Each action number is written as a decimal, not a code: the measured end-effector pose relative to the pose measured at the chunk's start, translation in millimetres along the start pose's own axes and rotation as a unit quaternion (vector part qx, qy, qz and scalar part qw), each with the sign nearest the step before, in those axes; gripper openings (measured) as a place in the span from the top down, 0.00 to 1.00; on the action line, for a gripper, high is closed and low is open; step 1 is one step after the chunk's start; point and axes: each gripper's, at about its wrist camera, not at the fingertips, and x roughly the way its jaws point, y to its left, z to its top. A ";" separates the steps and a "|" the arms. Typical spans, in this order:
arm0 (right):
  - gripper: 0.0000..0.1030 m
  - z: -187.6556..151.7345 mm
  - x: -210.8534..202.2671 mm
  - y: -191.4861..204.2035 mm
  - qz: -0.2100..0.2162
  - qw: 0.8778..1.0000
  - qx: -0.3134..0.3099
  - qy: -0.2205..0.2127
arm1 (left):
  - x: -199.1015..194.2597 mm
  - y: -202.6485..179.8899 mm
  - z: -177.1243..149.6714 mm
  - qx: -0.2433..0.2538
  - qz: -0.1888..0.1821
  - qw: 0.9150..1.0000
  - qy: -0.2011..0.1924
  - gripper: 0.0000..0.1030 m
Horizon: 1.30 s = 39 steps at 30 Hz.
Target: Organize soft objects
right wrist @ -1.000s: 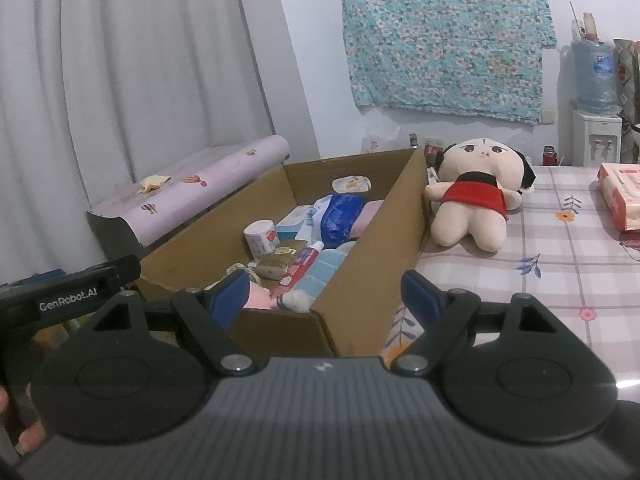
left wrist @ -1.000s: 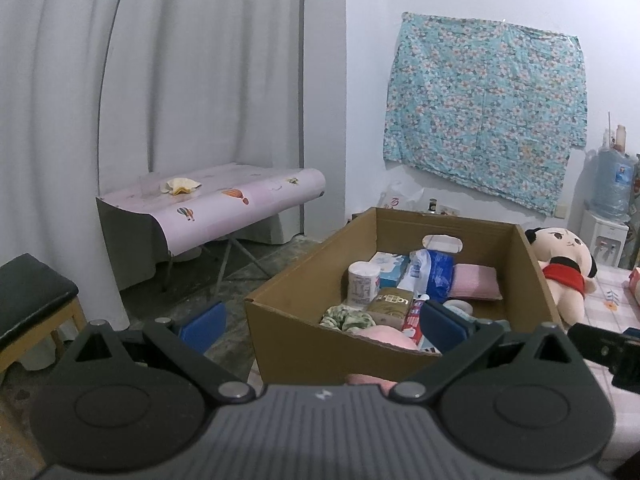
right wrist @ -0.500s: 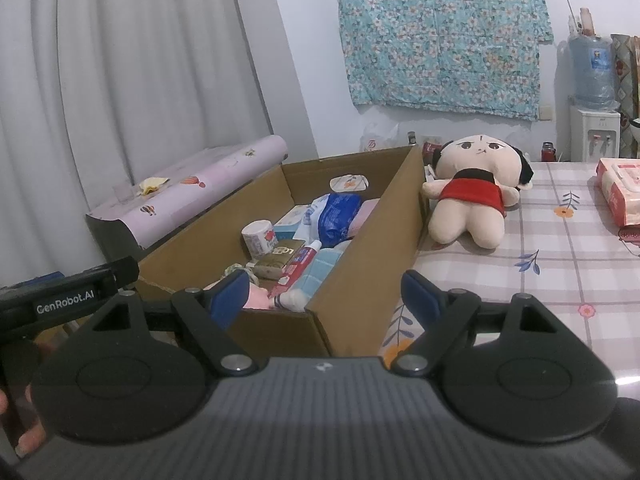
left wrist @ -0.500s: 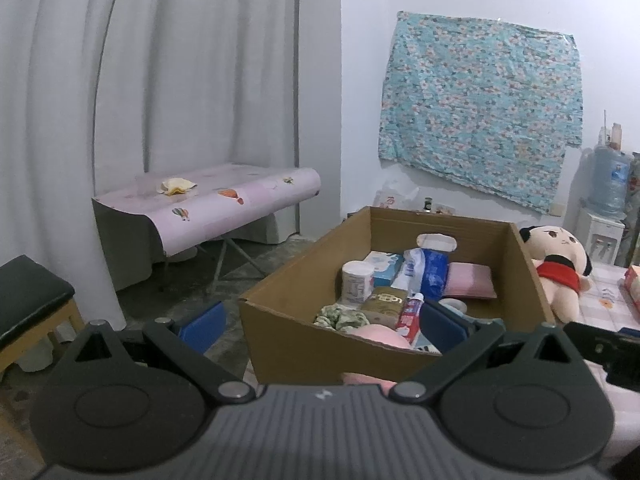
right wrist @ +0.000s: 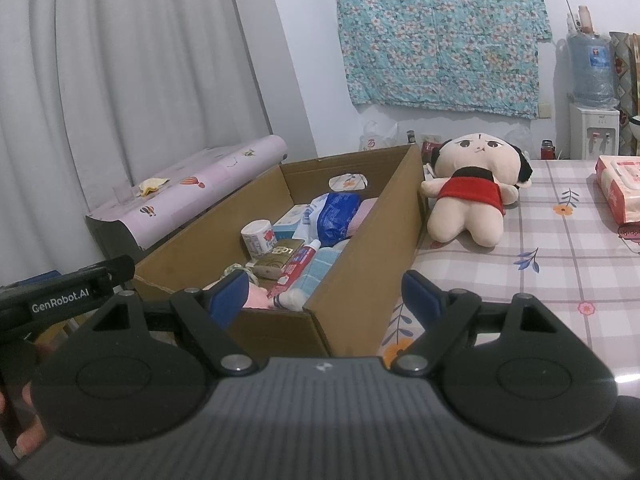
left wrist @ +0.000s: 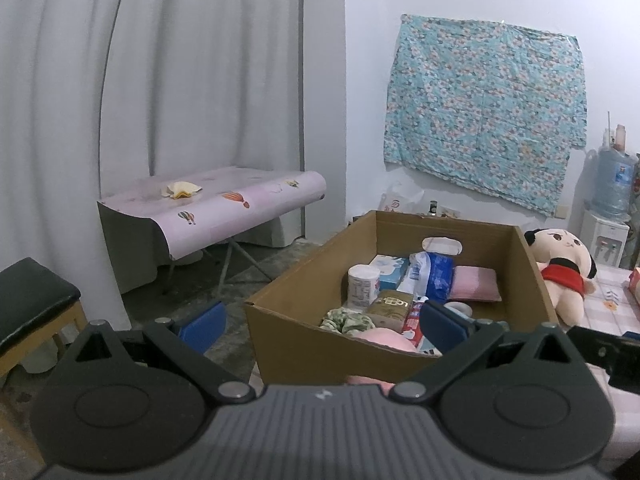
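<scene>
The only writing you can read is "GenRobot.AI" on your left hand-held gripper [right wrist: 64,300], seen from the right wrist view; labels on the packets are too small to make out.

The open cardboard box [right wrist: 360,248] sits at the left edge of the checked desk [right wrist: 560,264]. In it lie a white roll of tissue [right wrist: 259,237], a gold packet [right wrist: 278,263], a red toothpaste tube [right wrist: 298,267], a blue-and-white plastic pack [right wrist: 334,216], a pale pink cushion [left wrist: 476,285], a green patterned cloth [left wrist: 347,319] and a round white lid [right wrist: 347,181] against the far wall.

The plush doll [right wrist: 472,192] in a red top lies on the desk just beside the box's right wall. A pink tissue pack [right wrist: 618,188] sits near the desk's right edge.

Your right hand-held gripper [right wrist: 325,300] is spread wide, holding nothing. Your left one [left wrist: 320,322] is likewise spread and empty, framing the box's near corner.
</scene>
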 end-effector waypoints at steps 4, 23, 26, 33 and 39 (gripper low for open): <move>0.18 -0.2 0.2 0.1 0.000 1.000 0.000 0.001 | -0.5 1.4 1.3 -0.002 0.004 1.000 0.001 0.00; 0.18 -2.9 2.4 -0.2 0.000 1.000 0.002 0.002 | -3.5 3.5 3.6 -0.005 0.009 1.000 0.000 0.00; 0.18 -3.2 2.9 0.0 0.000 1.000 0.003 0.002 | -3.8 2.7 3.0 -0.007 0.010 1.000 -0.001 0.00; 0.18 -2.9 2.7 -0.2 -0.001 1.000 0.003 0.002 | -4.0 2.5 3.1 -0.006 0.010 1.000 -0.001 0.00; 0.18 -2.7 3.0 -0.5 0.000 1.000 0.003 0.002 | -3.8 4.4 4.8 -0.009 0.010 1.000 -0.003 0.00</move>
